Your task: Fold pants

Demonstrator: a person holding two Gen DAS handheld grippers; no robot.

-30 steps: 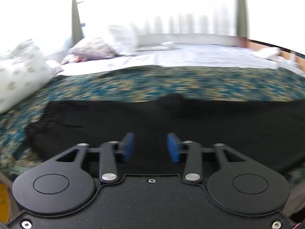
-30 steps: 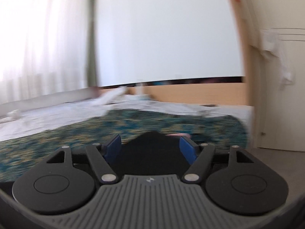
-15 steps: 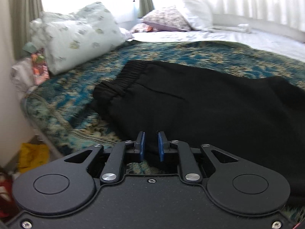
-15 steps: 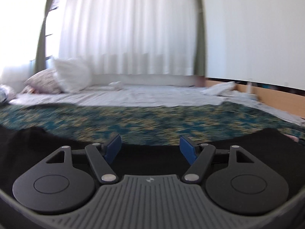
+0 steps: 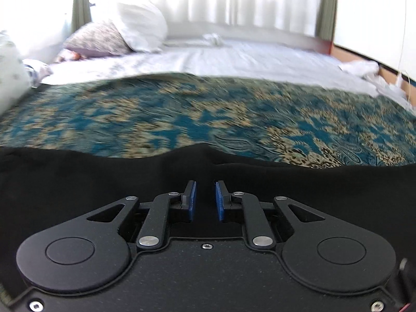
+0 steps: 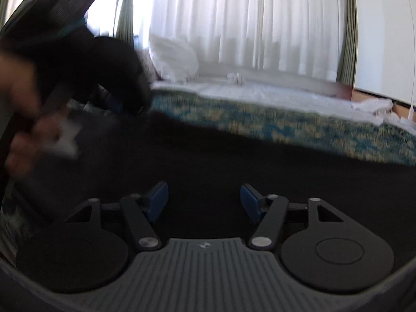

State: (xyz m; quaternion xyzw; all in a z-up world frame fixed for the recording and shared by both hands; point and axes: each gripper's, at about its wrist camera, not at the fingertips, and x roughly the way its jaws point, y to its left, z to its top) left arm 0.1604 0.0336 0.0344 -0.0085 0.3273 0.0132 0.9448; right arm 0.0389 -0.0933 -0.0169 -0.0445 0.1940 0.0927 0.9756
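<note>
1. Black pants (image 5: pixel 104 182) lie spread along the bed's near edge, on the patterned cover (image 5: pixel 208 119).
2. Left gripper (image 5: pixel 205 200) – pads a slit apart, nothing visibly pinched.
3. Right gripper (image 6: pixel 202 202) – jaws wide, closing, empty; it should bite an edge before lifting.

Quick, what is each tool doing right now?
Left tool: nearly shut, a small gap shows, nothing gripped.
Right tool: open, closing, over the black pants, gripping nothing.

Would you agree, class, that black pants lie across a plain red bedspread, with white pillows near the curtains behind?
Not quite. The bedspread is not plain red: the left wrist view shows it patterned in teal and beige. The rest stands: the black pants lie across it, and white pillows sit near the curtains behind.
</note>
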